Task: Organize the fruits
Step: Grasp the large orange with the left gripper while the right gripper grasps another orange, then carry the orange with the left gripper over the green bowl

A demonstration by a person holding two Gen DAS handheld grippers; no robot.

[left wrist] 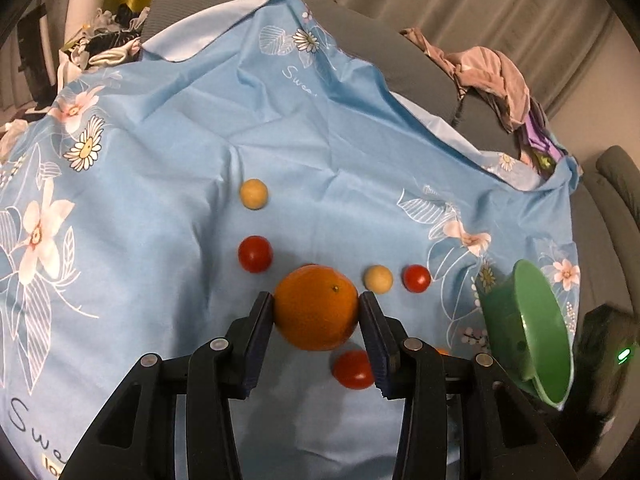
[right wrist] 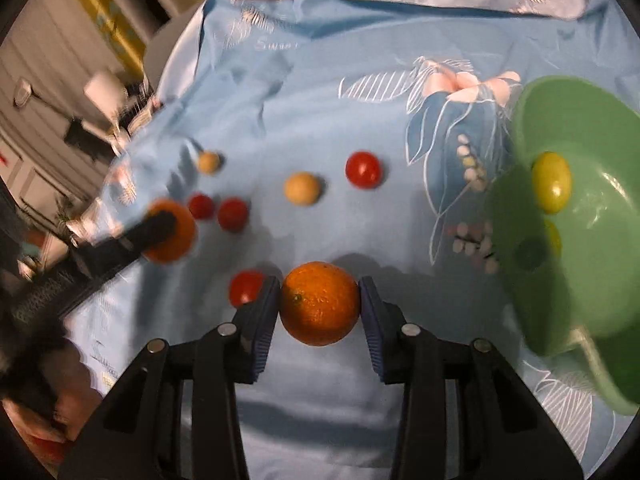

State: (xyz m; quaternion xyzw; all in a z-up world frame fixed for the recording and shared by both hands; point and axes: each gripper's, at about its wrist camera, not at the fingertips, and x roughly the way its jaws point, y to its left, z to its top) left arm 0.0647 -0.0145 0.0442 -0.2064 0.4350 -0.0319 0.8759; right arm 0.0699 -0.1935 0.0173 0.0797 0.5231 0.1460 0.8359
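My left gripper point(left wrist: 317, 307) is shut on an orange point(left wrist: 316, 307) held just above the blue cloth; it also shows in the right wrist view point(right wrist: 170, 232). My right gripper point(right wrist: 320, 304) is shut on a second orange point(right wrist: 319, 304). Red tomatoes point(left wrist: 255, 253) point(left wrist: 416, 278) point(left wrist: 354, 369) and beige balls point(left wrist: 253, 194) point(left wrist: 377, 278) lie on the cloth. A green bowl point(right wrist: 600, 184) at the right holds a yellow-green fruit point(right wrist: 551, 187); in the left wrist view the bowl point(left wrist: 532, 320) stands at the right edge.
The blue flowered cloth point(left wrist: 160, 220) covers a grey sofa seat. Piles of clothes point(left wrist: 488, 76) point(left wrist: 108, 40) lie at the back. A dark device with a green light point(left wrist: 616, 356) sits at the right beside the bowl.
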